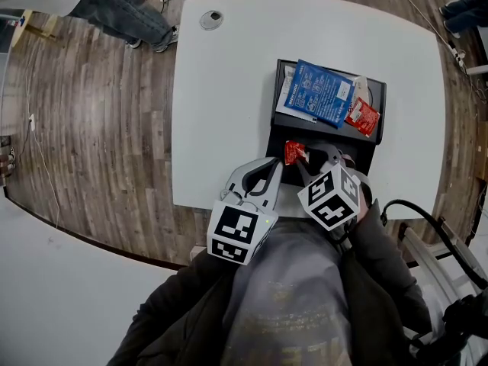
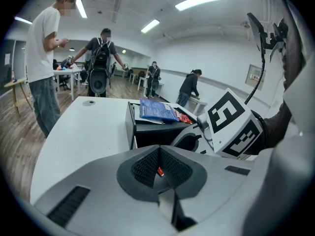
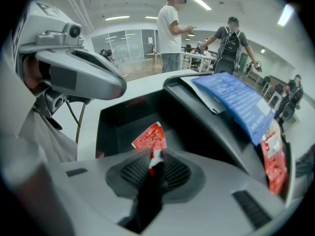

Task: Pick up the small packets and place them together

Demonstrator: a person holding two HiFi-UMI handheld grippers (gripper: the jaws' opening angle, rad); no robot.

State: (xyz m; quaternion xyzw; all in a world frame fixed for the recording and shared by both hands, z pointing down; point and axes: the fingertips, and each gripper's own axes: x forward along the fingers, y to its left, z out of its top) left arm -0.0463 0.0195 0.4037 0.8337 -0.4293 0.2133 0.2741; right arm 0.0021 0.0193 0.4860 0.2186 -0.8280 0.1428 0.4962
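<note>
A black two-level tray [image 1: 279, 120] stands on the white table [image 1: 221, 113]. My right gripper [image 1: 311, 158] reaches into its lower well. Its jaws [image 3: 153, 154] are shut on a small red packet [image 3: 150, 135], whose free end sticks out ahead of the pads [image 1: 293, 152]. On the upper level lie a blue packet [image 1: 320, 91] over a white card, and another small red packet [image 1: 361, 117] beside it. My left gripper [image 1: 273, 166] hovers at the tray's near left corner with its jaws [image 2: 158, 154] together. A red sliver shows between its pads; I cannot tell what it is.
A round grommet [image 1: 212, 19] sits at the table's far left. The table's near edge lies just under both grippers. Several people stand on the wooden floor [image 1: 91, 113] beyond the table, one [image 2: 44, 58] close to its left side. A cable [image 1: 427, 219] runs at the right.
</note>
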